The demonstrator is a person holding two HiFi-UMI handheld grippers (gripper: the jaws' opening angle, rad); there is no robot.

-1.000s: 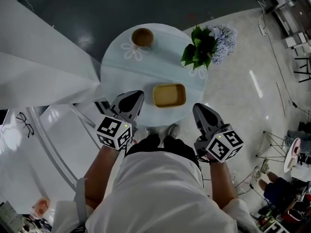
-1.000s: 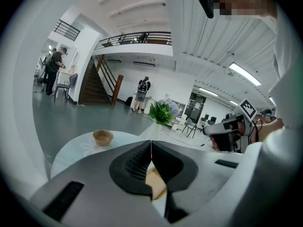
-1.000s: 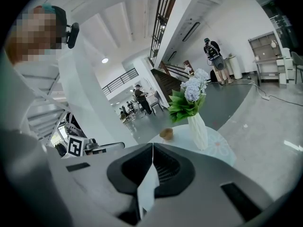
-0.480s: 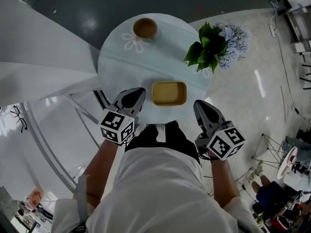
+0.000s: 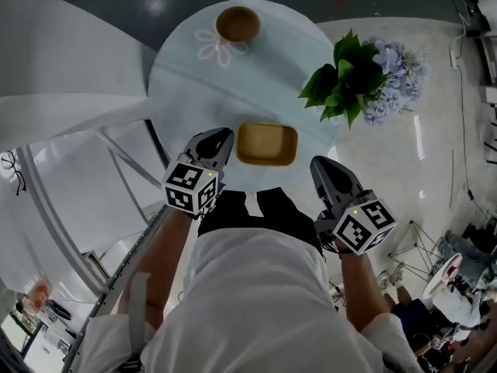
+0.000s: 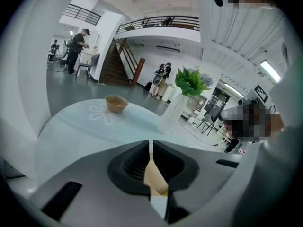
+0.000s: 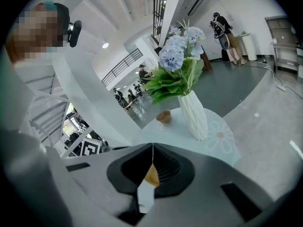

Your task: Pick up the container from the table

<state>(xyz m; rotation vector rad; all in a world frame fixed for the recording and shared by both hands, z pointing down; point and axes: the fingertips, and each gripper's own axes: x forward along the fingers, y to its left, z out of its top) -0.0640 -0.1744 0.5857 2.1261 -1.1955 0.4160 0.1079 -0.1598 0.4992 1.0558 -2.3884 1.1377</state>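
A shallow rectangular tan container lies near the front edge of the round pale-blue table. My left gripper is shut and empty, with its tip just left of the container's left end. My right gripper is also shut and empty, and hangs off the table's front right edge, right of the container. In the left gripper view the jaws meet, and a tan sliver of the container shows through the gap. The right gripper view shows its jaws likewise together, with the container showing behind them.
A small brown bowl sits on a flower print at the table's far side. A white vase of green leaves and blue flowers stands at the right edge. A white curved railing runs on the left. The person's torso fills the bottom.
Both grippers have come down toward the table. The left one now sits close beside the container's left end. The table has shifted up and left in the head view.
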